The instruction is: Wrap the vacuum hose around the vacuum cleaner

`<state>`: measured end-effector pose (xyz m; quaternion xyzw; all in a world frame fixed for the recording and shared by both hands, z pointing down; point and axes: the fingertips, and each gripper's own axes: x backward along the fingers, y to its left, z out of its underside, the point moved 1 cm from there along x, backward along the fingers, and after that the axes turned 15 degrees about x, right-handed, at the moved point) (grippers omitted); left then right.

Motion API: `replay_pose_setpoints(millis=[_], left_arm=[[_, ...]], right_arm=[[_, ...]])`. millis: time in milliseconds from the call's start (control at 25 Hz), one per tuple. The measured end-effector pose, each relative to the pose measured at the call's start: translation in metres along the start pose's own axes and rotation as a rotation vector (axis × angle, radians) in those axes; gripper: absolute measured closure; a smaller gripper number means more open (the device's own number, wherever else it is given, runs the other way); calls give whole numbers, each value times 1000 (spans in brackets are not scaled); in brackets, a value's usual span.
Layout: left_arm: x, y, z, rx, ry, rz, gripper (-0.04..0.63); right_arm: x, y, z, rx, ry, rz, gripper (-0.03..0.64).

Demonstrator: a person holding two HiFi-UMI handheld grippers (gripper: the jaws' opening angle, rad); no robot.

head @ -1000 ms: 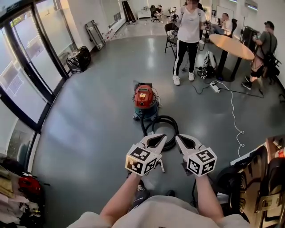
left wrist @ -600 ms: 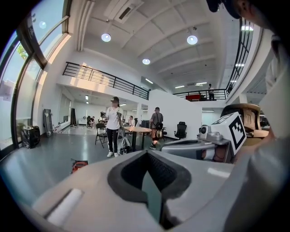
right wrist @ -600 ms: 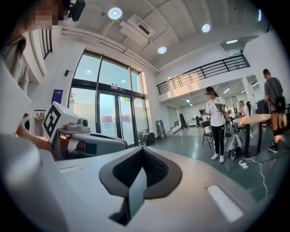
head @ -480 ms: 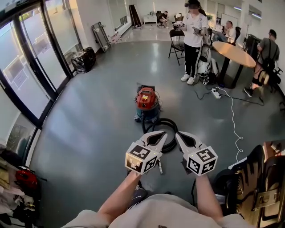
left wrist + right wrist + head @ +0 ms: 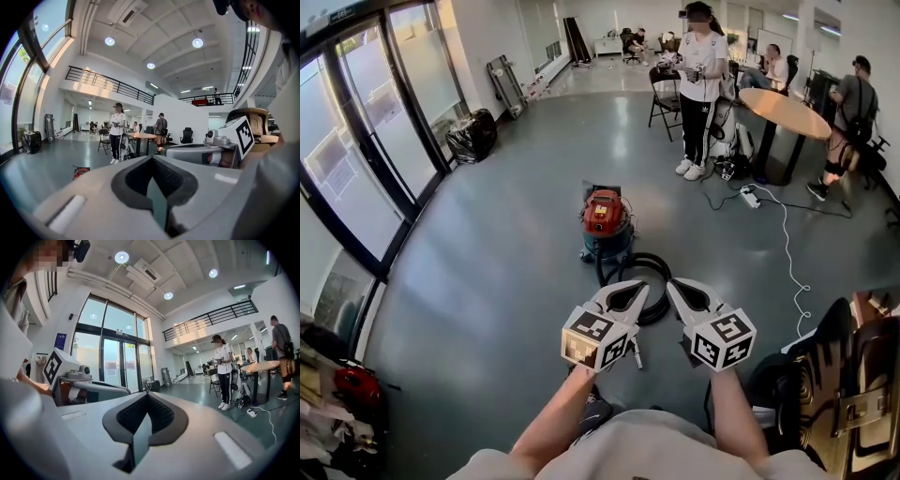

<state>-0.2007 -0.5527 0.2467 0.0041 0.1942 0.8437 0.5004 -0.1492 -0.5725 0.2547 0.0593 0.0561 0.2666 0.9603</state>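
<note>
Black hose [image 5: 639, 256] lying in a loose loop on the grey floor [image 5: 506, 244] in the head view, against the near side of the red-topped vacuum cleaner [image 5: 604, 217], mid-room. Over the near arc of that loop, left tongs [image 5: 641, 287] and right tongs [image 5: 671, 284] held side by side, seemingly well above it, both pressed together and carrying nothing. Round tabletop [image 5: 787, 101] far right, well apart from the work. Left gripper view: pads shut flat on each other, nothing between them, red top of the vacuum cleaner small and low at the left, far across the floor. Right gripper view: pads likewise closed on empty air, glass doors and open floor beyond, hose not in sight. Judging by its look, a ribbed, flexible tube: light, soft to bend, but springy and apt to uncoil once let go. Best taken across the tube body on the near arc of the loop, squeezed only enough for the ribs to key into the pads, second tongs further along to feed slack. Canister probably heavier yet liable to roll or turn if tugged hard.
</note>
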Motion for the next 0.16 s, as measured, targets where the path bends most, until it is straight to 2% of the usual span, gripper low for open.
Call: replay_pose_setpoints(millis=[160], left_arm=[[-4,-6,5,2,6,6,594]], right_arm=[[4,0,5,-5,1,0,594]])
